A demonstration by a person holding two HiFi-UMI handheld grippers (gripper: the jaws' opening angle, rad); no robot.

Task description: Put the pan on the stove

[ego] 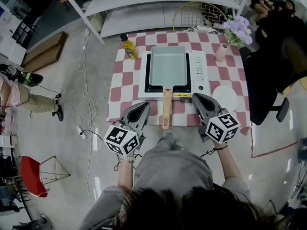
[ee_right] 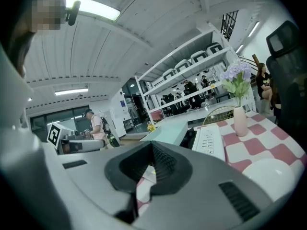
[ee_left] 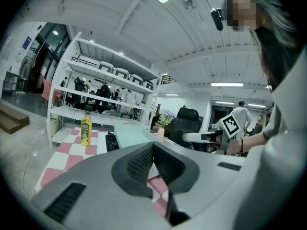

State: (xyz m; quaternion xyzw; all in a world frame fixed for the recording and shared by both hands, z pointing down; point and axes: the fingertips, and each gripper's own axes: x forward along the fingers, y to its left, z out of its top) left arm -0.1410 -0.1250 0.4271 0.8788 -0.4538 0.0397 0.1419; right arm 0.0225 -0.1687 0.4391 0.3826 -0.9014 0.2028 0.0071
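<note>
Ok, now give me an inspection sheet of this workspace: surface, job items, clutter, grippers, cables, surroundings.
Surface: checkered tablecloth, flat, no spills seen.
Job's things: pan sits on the stove, wooden handle toward the person.
Clutter: yellow bottle far left; flower vase far right; white plate near right.
Grippers: left gripper and right gripper shut, empty, either side of the handle, apart from it.
Cables: white cable and power strip on the floor, left.
Surroundings: shelving behind; black chair right.
</note>
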